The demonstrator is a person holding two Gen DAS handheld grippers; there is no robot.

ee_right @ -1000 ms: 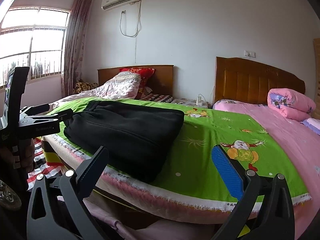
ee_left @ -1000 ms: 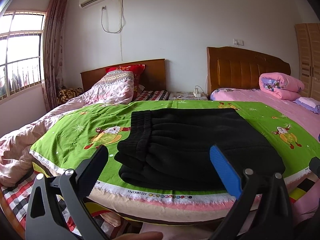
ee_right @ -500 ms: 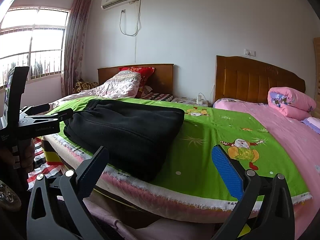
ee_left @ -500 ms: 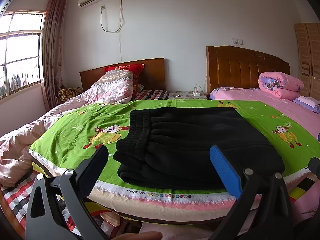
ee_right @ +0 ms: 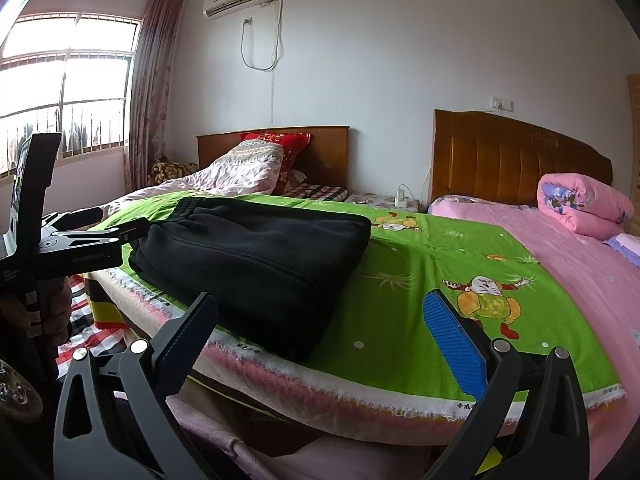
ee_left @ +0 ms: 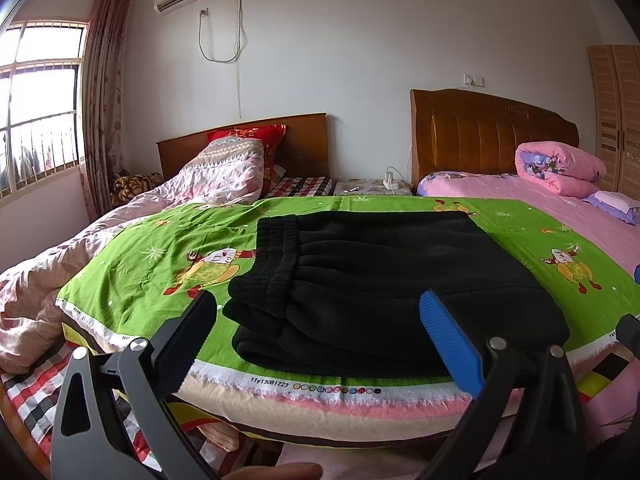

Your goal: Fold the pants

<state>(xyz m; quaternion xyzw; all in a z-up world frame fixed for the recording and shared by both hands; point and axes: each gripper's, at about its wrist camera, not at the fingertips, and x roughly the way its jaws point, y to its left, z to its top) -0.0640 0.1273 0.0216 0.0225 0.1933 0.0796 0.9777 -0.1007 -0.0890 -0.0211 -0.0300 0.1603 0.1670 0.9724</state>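
Note:
Black pants (ee_left: 380,276) lie folded in a thick stack on the green cartoon-print sheet (ee_left: 152,256), waistband to the left, near the bed's front edge. My left gripper (ee_left: 320,320) hovers open just in front of the stack, empty. In the right wrist view the same pants (ee_right: 256,256) sit at left on the green sheet (ee_right: 420,280). My right gripper (ee_right: 324,320) is open and empty, held off the bed's edge to the right of the stack. The left gripper (ee_right: 116,222) shows there from the side, held by a hand (ee_right: 56,312).
A pink quilt (ee_left: 560,168) is rolled up on the pink bed at right, before a wooden headboard (ee_left: 492,132). A crumpled pale duvet (ee_left: 80,256) and red pillow (ee_left: 244,136) lie at left. A window (ee_left: 36,112) is on the left wall, a wardrobe (ee_left: 620,112) far right.
Almost nothing differs. Both grippers stay open in front of the bed with only a slight drift in view; the folded pants have not moved.

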